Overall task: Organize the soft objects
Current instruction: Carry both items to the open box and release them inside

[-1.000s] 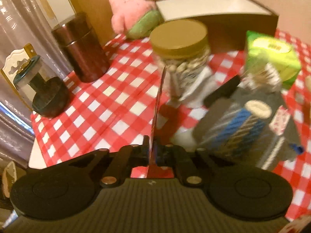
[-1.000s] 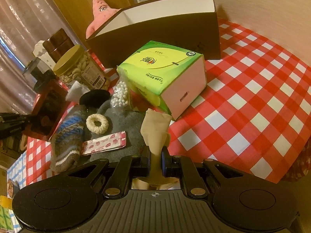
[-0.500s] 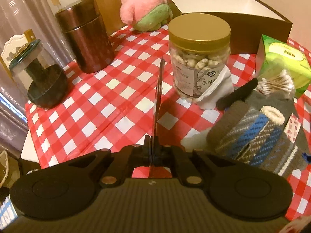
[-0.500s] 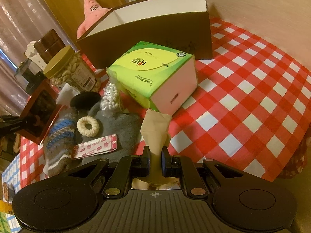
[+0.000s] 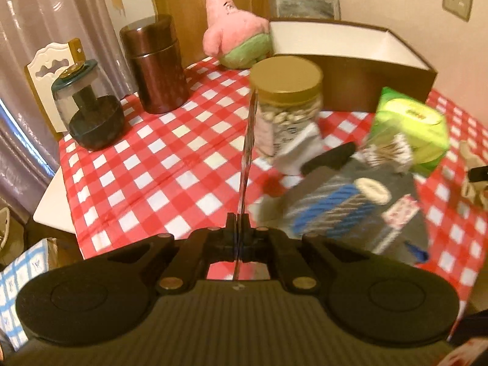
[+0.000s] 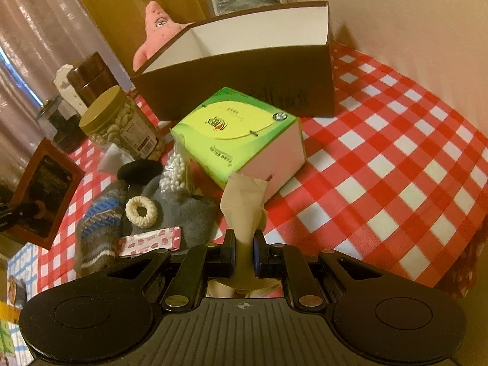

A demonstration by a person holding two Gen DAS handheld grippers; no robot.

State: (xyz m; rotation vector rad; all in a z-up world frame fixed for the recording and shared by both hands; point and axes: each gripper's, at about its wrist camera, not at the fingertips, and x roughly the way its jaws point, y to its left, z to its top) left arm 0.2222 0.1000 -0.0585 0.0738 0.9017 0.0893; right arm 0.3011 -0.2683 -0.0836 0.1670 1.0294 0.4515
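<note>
1. The right gripper [image 6: 244, 245] is clamped on a beige cloth [image 6: 244, 201], which stands upright.
2. The open brown box [image 6: 244, 88] lies ahead, behind the green tissue pack [image 6: 235, 131].
3. The left gripper [image 5: 239, 228] pinches a flat red packet [image 5: 247, 140] edge-on; the box lies ahead to its right, past the nut jar [image 5: 286, 103].

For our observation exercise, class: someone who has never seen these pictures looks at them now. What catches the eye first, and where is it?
First, the red-and-white checked tablecloth covering the table, with the bright green tissue box in front of the open brown box. Next, the pink star plush at the table's far edge beside that box. Closest, the right gripper pinches a beige stocking, and the left gripper holds a thin flat packet edge-on.
</note>
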